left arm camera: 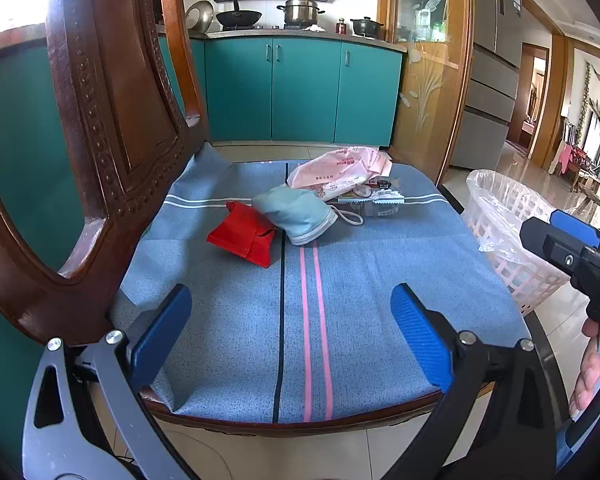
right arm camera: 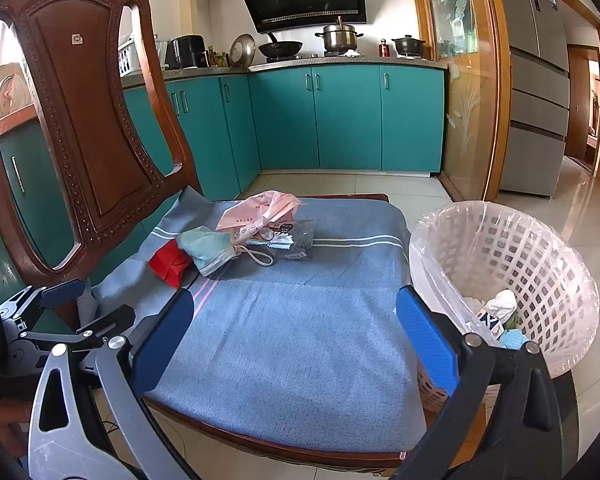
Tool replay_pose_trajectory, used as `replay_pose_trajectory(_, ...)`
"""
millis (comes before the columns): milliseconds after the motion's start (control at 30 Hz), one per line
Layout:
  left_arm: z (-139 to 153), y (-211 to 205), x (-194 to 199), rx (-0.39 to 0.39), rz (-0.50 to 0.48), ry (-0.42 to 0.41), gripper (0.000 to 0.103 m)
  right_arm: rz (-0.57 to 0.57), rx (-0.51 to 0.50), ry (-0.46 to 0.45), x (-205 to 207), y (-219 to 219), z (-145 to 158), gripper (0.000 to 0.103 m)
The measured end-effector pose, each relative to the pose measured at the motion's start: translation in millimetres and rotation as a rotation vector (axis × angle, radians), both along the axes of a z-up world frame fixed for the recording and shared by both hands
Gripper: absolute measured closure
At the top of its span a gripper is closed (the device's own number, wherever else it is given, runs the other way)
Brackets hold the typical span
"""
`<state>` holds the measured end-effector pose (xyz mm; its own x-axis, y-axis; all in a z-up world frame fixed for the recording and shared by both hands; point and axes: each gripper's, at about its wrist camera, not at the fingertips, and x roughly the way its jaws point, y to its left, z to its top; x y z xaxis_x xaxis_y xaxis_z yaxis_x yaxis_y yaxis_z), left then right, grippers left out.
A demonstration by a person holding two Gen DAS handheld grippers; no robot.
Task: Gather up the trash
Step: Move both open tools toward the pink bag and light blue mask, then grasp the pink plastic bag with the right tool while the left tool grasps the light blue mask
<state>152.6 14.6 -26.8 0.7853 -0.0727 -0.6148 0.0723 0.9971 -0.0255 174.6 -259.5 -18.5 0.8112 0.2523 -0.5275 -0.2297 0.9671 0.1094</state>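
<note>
On the blue cloth (left arm camera: 340,280) of a wooden chair seat lie a red packet (left arm camera: 242,234), a pale green face mask (left arm camera: 296,212), a pink plastic bag (left arm camera: 340,170) and small printed wrappers (left arm camera: 384,200). The same pile shows in the right wrist view: red packet (right arm camera: 168,262), mask (right arm camera: 206,248), pink bag (right arm camera: 260,210), wrappers (right arm camera: 288,240). My left gripper (left arm camera: 292,328) is open and empty over the seat's near edge. My right gripper (right arm camera: 296,336) is open and empty, also near the front edge. The right gripper also shows at the left wrist view's right edge (left arm camera: 572,248).
A white lattice bin (right arm camera: 512,264) with a clear liner stands on the floor right of the chair, holding some trash (right arm camera: 500,312); it shows in the left view too (left arm camera: 508,232). The carved chair back (right arm camera: 84,120) rises at the left. Teal kitchen cabinets (right arm camera: 340,116) stand behind.
</note>
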Motion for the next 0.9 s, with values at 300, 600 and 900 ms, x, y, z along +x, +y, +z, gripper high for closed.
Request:
replay_pose_trajectory(300,0.2,-7.9,22.7,0.017,-0.012,-0.018,0.004,0.004,0.109,0.021,17.9,-7.6,2.8,0.004)
replay_pose_trajectory(600,-9.0,-44.9,85.6,0.212,-0.063,-0.082,0.004,0.005,0.402,0.18,120.6,-15.8,-12.2,0.005)
replay_pose_trajectory(900,-35.1,-51.2,142.0,0.253,-0.063,0.009,0.014,0.026,0.458,0.304,198.4,10.3,-33.3,0.026)
